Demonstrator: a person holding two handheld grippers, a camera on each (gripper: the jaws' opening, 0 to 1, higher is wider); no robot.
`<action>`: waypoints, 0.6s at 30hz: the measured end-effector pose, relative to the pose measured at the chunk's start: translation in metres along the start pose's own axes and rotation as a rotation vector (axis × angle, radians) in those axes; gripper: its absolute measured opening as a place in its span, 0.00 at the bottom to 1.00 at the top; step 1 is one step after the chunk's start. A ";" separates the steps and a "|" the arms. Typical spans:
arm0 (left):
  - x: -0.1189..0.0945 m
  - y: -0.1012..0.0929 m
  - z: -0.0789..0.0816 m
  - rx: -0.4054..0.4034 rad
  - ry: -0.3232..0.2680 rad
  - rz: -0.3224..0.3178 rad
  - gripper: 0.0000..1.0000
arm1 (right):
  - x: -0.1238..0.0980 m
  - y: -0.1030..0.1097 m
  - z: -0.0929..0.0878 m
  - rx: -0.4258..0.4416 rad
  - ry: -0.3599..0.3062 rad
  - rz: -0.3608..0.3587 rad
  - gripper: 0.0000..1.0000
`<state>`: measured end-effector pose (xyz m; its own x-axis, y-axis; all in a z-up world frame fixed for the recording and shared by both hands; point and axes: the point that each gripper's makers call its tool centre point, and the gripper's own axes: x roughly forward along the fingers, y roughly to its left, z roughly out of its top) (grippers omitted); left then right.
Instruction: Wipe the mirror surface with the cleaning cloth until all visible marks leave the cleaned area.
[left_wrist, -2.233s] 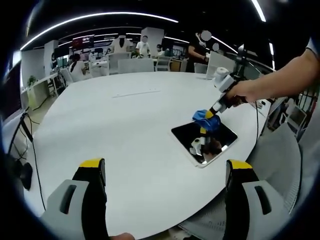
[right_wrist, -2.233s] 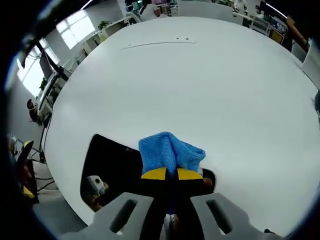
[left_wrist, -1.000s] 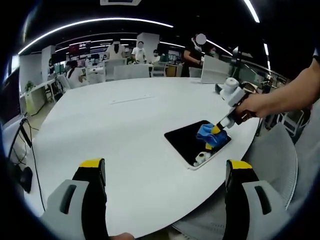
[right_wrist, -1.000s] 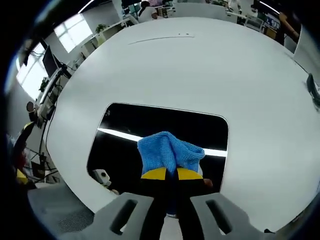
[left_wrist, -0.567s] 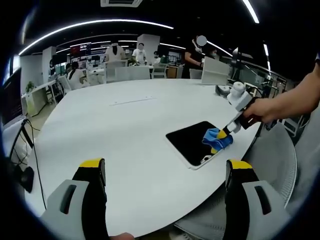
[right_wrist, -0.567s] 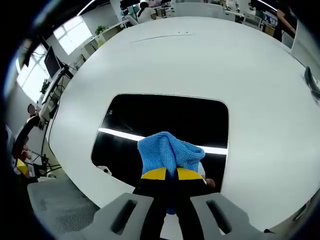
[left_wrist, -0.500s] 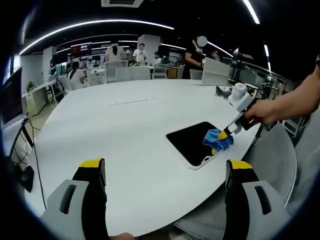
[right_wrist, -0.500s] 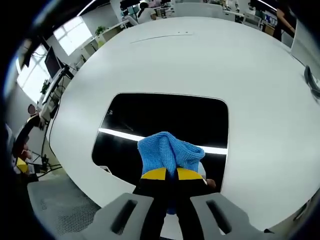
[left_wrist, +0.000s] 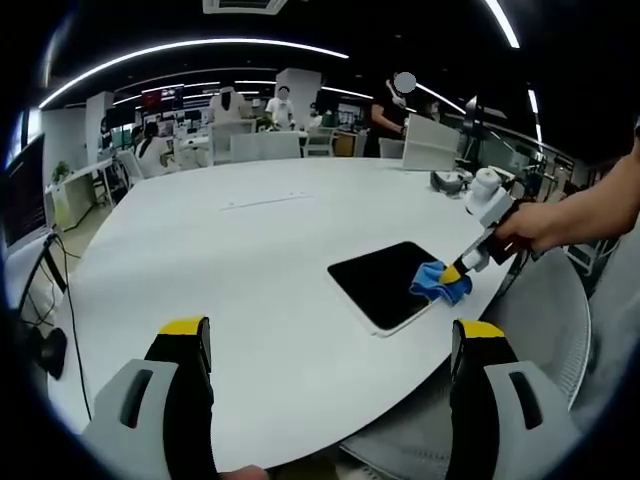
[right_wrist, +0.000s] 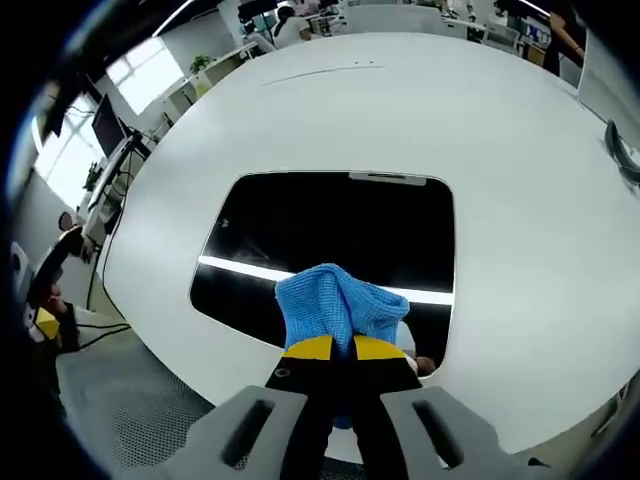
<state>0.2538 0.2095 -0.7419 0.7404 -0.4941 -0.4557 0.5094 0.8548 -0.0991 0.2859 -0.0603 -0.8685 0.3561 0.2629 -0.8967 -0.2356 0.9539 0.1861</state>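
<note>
The right gripper (right_wrist: 340, 348) pinches the fluffy blue cleaning cloth (right_wrist: 338, 303) tight, pressing it on the flat dark mirror (right_wrist: 330, 240) near the round white desk's (left_wrist: 250, 260) edge. The left gripper (left_wrist: 325, 345) gapes wide, holding nothing.

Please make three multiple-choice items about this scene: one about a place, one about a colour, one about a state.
1. Where does the mirror lie?
A. near the table's edge
B. at the table's centre
C. on a chair

2. What colour is the cleaning cloth?
A. red
B. blue
C. white

3. How is the right claw?
A. open and empty
B. shut on the cleaning cloth
C. shut on a bottle

Answers:
1 A: in the left gripper view the mirror lies close to the rim of the white table.
2 B: the cloth is plainly blue.
3 B: the yellow-tipped jaws stand together with the cloth bunched between them.
</note>
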 end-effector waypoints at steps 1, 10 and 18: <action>0.000 0.000 0.000 0.000 0.001 0.000 0.99 | 0.000 0.001 -0.001 -0.002 0.009 -0.001 0.00; 0.001 -0.003 -0.002 -0.003 0.004 0.003 0.99 | -0.002 0.002 -0.003 -0.007 0.011 0.004 0.00; 0.001 -0.008 -0.004 -0.001 0.009 0.000 0.99 | -0.002 0.002 -0.003 -0.018 0.034 0.008 0.00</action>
<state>0.2490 0.2031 -0.7450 0.7363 -0.4927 -0.4638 0.5091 0.8549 -0.1000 0.2817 -0.0592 -0.8677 0.3238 0.2648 -0.9083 -0.2546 0.9490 0.1859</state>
